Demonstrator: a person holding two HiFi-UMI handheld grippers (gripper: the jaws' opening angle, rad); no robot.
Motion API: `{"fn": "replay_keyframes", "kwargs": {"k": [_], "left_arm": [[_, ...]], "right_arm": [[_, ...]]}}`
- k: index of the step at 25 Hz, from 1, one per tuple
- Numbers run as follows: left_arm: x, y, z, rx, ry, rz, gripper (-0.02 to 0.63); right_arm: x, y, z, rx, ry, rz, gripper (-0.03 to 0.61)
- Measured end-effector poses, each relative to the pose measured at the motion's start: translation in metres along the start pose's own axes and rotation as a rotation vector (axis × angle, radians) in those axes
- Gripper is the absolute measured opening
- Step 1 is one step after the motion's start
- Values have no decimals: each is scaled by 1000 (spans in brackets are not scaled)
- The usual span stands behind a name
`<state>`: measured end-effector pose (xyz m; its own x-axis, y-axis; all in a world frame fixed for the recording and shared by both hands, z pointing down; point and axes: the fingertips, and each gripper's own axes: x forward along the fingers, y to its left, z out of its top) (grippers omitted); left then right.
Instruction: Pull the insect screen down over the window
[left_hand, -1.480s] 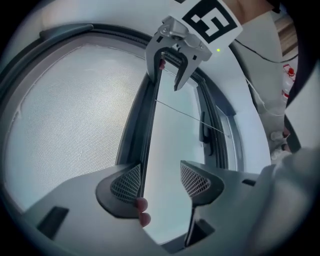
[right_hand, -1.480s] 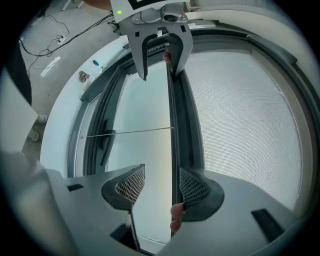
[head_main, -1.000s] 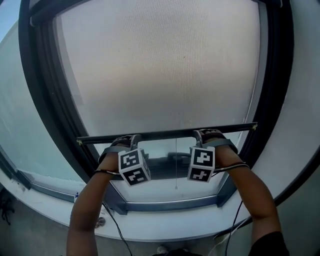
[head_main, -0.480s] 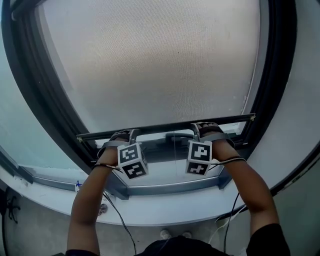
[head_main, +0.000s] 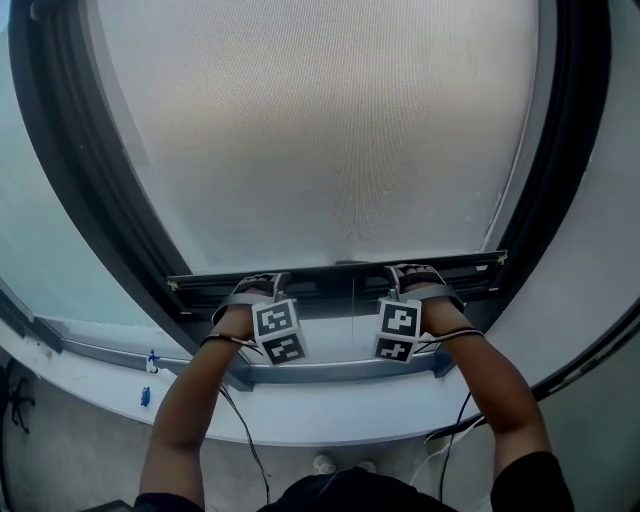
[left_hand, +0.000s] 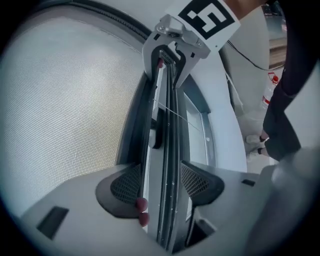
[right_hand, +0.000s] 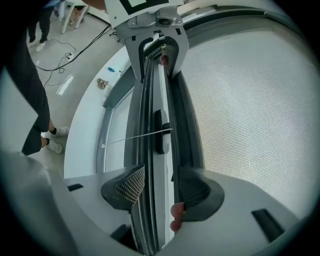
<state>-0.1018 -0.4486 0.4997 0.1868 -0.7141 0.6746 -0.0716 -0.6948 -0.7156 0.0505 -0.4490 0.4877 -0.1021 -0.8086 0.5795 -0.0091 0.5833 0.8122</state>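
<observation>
screen bar (head_main: 320, 281) — in left gripper (left_hand: 160, 182), right gripper (right_hand: 157, 187)

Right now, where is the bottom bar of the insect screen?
In the head view the bottom bar runs across the lower middle, just above the window's lower frame, gripped by the left tongs and right tongs.

Daylight glows through the dark-framed window (head_main: 90, 200). Below runs a white sill (head_main: 330, 425); black cables (right_hand: 75, 51) trail over the grey floor (right_hand: 85, 30).
</observation>
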Motion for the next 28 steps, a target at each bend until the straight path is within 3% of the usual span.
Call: {"fn": "replay_keyframes", "kwargs": {"k": [9, 20, 24, 28], "left_arm": [[34, -46, -8, 6, 35, -108, 253], [42, -56, -11, 1, 62, -79, 253], [39, -59, -15, 9, 89, -80, 253], [41, -58, -15, 7, 76, -81, 253]], "right_arm": [[27, 50, -6, -20, 15, 103, 218], [33, 64, -16, -48, 80, 101, 219], [40, 62, -10, -20, 45, 45, 219], [40, 63, -9, -13, 38, 74, 219]]}}
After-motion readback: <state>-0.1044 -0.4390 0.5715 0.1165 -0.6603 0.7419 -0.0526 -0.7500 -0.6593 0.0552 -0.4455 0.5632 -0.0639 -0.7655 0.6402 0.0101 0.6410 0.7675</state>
